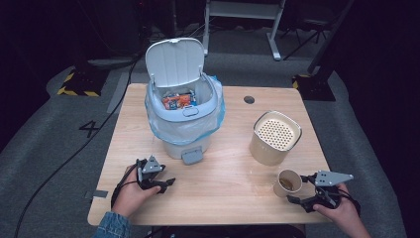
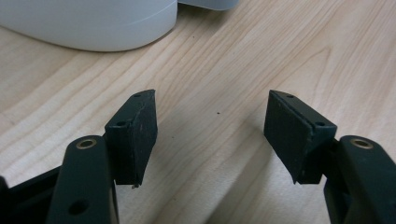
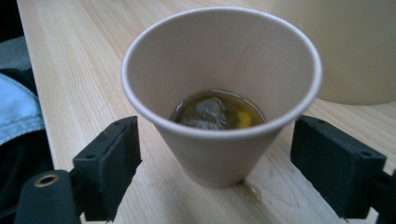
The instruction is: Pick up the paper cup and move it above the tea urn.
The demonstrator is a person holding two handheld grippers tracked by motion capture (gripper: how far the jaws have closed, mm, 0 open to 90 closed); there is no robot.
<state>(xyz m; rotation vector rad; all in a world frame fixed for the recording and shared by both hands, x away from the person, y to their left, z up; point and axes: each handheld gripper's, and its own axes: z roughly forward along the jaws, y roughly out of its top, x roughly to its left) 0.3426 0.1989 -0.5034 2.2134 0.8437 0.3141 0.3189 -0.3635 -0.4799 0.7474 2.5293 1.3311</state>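
A paper cup (image 1: pixel 288 182) (image 3: pixel 224 93) stands upright near the table's front right, holding brown liquid and a soaked tea bag. My right gripper (image 1: pixel 297 189) (image 3: pixel 215 135) is open and low at the table. The cup sits between its jaws, with a gap on each side and neither pad touching. My left gripper (image 1: pixel 167 185) (image 2: pixel 212 107) is open at the front left, close above the bare wood with nothing between its jaws. It is just in front of the white pedal bin (image 1: pixel 183 114) (image 2: pixel 93 23).
The bin's lid is up, a blue bag lines it, and orange wrappers lie inside; its pedal (image 1: pixel 191 156) faces me. A beige canister (image 1: pixel 275 139) (image 3: pixel 336 46) with a perforated top stands right behind the cup. A small wet spot (image 3: pixel 252 191) marks the wooden table (image 1: pixel 223 198) at the cup's base.
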